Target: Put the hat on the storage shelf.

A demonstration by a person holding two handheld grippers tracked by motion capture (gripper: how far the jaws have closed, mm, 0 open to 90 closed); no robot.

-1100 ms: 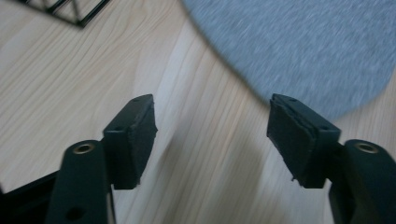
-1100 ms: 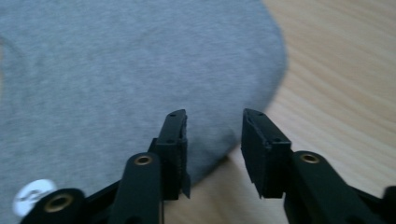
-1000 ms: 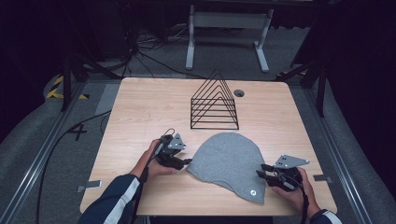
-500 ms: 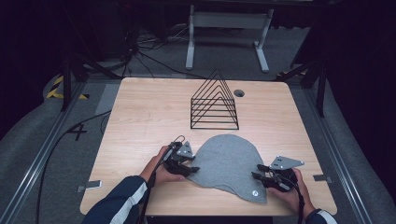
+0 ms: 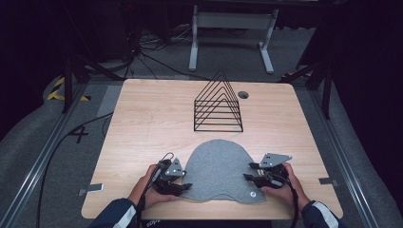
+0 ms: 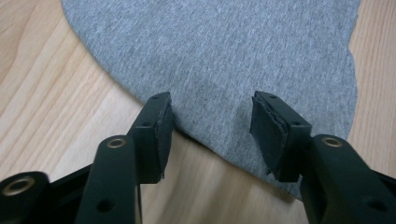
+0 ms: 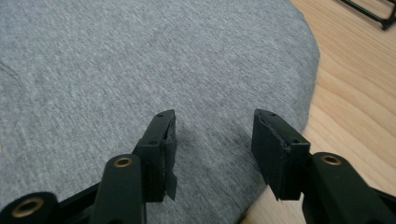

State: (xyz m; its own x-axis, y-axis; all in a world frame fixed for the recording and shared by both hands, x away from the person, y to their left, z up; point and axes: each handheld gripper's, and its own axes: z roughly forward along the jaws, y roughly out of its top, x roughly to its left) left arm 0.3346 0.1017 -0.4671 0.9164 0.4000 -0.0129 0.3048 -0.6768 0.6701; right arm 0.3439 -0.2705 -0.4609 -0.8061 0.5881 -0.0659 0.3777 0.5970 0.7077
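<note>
Beanie point(image 5: 218, 168) flat on table point(image 5: 142, 123), left gripper point(image 6: 212, 135) & right gripper point(image 7: 215, 149) both spread over its edges, wire rack point(image 5: 218, 107) behind.

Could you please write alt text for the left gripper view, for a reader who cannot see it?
The left gripper, its two black jaws open, sits at the curved edge of a flat grey knit hat. The hat lies on a light wooden table. The jaws straddle the hem without pinching it, one over bare wood and one over fabric.
</note>
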